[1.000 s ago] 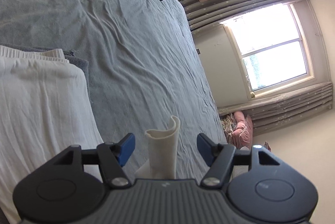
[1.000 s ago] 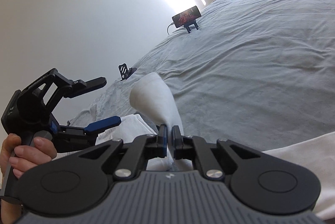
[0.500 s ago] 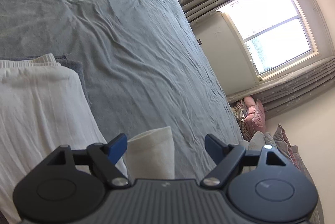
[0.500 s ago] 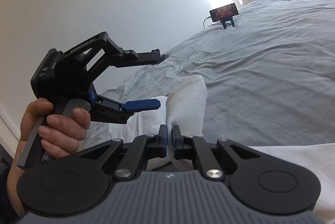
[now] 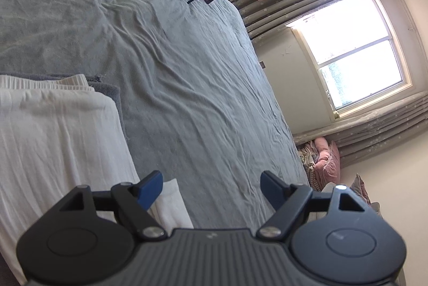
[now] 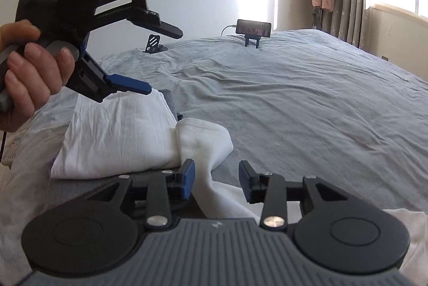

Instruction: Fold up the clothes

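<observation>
While both grippers stand agape, a white garment (image 6: 206, 144) lies bunched on the grey bed (image 6: 307, 104) at lower centre, between the right gripper (image 6: 216, 183) fingers, perhaps brushing the left one. Upper left, a hand (image 6: 29, 72) raises the left gripper (image 6: 163, 58) above folded whites (image 6: 117, 133). A phone (image 6: 253, 27) stands behind.

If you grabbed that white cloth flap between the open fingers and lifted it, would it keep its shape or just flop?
Probably flop: the white cloth flap sags in a soft rounded hump on the bed. It looks thin and creased, so likely light. The open right gripper would probably lift one edge while the rest trails.
</observation>
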Available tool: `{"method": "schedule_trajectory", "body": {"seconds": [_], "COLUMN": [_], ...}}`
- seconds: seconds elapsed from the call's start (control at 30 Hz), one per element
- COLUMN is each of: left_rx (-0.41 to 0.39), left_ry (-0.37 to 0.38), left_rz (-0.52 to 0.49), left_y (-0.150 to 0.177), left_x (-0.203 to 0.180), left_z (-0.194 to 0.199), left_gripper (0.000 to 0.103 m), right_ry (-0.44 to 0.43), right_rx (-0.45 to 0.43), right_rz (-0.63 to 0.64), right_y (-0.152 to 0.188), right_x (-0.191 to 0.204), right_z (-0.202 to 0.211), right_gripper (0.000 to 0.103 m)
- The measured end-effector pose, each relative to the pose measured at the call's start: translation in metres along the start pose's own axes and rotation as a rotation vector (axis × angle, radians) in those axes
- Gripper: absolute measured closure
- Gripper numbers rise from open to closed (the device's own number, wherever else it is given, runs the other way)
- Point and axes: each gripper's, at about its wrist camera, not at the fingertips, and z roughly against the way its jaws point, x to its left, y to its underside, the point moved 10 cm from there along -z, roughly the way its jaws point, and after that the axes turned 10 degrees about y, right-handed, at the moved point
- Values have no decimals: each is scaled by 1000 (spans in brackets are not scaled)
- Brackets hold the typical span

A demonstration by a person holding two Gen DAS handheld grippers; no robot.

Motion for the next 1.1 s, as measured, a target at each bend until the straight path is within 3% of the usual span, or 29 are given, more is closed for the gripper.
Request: {"method": "schedule_trajectory", "body": {"seconds": [0.17,0.3,0.47,0.57,0.77,0.97,1.1], "left_rx": [-6,-20,-27,-29,-31,-22,-26], "left_ry": [-13,-27,-32,-33,-31,-22,-17], "left_rz": [13,28,44,52,60,57,67], "left_y": [0,-3,-5,-6,-6,-4,-5], "left_x": [3,7,10,10,10,8,8], "left_z": [2,6,7,8,9,7,8], "left_gripper": [23,23,23,23,23,23,23], "right_ry": [-25,-3,41,36,-58,-76,20], "right_rx": [-4,31,77,72,63,71,64], "right_rz": [154,138,92,-5,-254,-188,-80], "right_y": [9,11,7,1,-6,-5,-5], "right_x": [27,24,12,4,-9,4,8], "right_z": [-3,-24,-44,-45,-28,-22,-27], "right_gripper": [62,63,88,93,94,94,90]}}
